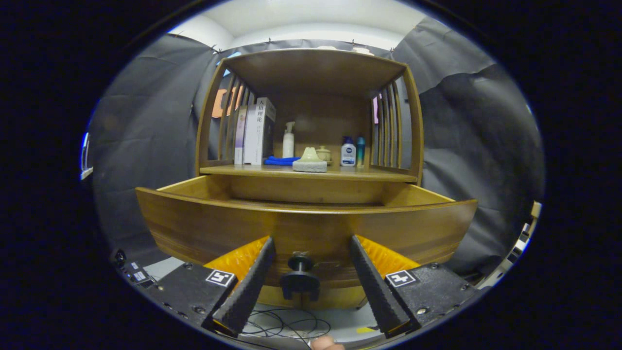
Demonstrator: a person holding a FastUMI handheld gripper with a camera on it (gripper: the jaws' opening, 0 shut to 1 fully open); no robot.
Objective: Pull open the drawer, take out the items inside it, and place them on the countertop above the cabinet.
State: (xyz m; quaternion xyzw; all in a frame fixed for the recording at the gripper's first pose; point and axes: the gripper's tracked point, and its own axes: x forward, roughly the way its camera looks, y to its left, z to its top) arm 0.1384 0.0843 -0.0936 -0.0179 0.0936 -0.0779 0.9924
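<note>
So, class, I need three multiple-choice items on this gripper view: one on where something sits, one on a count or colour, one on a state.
1. Where is the drawer knob?
A. Between the two gripper fingers
B. On the countertop
C. Beside the books

2. What colour is the folded cloth on the countertop?
A. Red
B. Blue
C. White

3. What state is the drawer in?
A. Fully shut
B. Pulled open
C. Lifted out onto the floor

Answers:
1 A: the drawer knob stands in the gap of the gripper, whose fingers are spread apart and touch nothing.
2 B: the cloth next to the books is plainly blue.
3 B: the drawer front sits well forward of the countertop, with its side walls showing.
</note>
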